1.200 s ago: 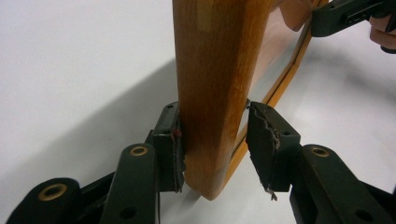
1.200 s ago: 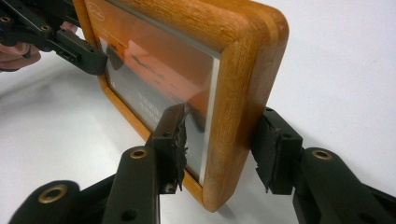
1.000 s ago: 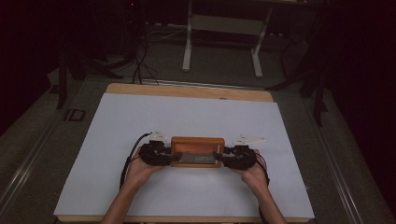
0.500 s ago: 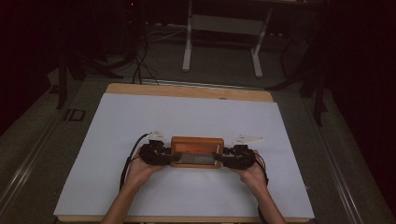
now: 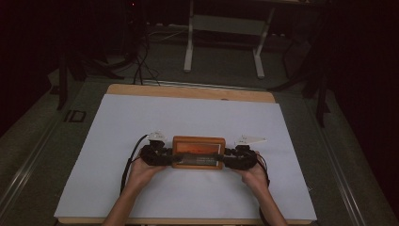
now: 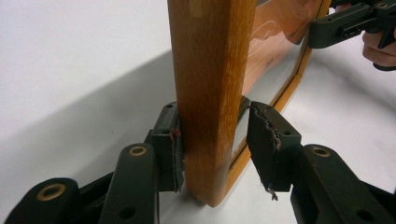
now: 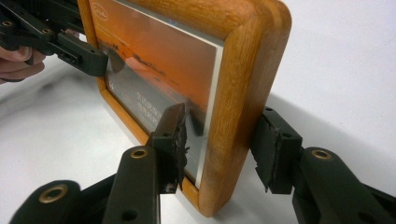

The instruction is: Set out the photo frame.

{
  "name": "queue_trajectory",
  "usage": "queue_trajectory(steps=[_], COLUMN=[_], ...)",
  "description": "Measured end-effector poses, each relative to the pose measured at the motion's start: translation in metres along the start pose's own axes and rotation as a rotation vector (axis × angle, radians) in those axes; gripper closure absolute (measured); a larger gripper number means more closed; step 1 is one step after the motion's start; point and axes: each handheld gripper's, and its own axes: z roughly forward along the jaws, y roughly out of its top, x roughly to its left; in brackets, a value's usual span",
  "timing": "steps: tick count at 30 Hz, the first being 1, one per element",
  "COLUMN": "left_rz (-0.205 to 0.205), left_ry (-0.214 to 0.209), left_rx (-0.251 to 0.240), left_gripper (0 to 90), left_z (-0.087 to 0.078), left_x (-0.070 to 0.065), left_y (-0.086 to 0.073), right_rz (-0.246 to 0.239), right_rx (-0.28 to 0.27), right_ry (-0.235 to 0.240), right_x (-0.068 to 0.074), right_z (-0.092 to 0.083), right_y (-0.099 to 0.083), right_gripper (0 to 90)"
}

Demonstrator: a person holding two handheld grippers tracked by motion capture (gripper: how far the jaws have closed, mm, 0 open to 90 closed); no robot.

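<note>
Wooden picture frame (image 5: 198,151) stands upright on edge, near middle of white-covered counter (image 5: 188,117), glass front with orange print facing near side. Left tool (image 6: 212,140) straddles frame's left end: one pad touching back, other pad just off glass, so jaws not clamped. Right tool (image 7: 219,147) straddles right end: pads just beside wood, small gaps both sides. Hands (image 5: 146,172) behind tools.
</note>
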Motion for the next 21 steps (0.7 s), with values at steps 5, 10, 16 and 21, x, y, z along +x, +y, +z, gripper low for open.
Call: queue_trajectory(steps=[5, 10, 16, 21], left_rz=[-0.002, 0.008, 0.020, 0.007], left_ry=[0.000, 0.006, 0.026, 0.028], left_rx=[0.003, 0.001, 0.012, -0.003], left_gripper=[57.5, 57.2, 51.9, 46.4], left_z=[-0.0001, 0.0000, -0.0001, -0.0048], left_x=[-0.0004, -0.0013, -0.0025, 0.0001], left_y=[0.0003, 0.0001, 0.0003, 0.0005], right_rz=[-0.004, -0.008, -0.009, -0.017], right_rx=[0.001, -0.003, -0.008, -0.010], right_ry=[0.002, 0.002, 0.003, -0.009], right_x=[-0.0003, -0.0004, 0.0000, 0.0007], right_z=[0.0002, 0.0001, -0.0006, -0.0033], right_y=[-0.0004, -0.0009, -0.0009, 0.0005], right_gripper=[56.9, 56.6, 52.7, 48.7])
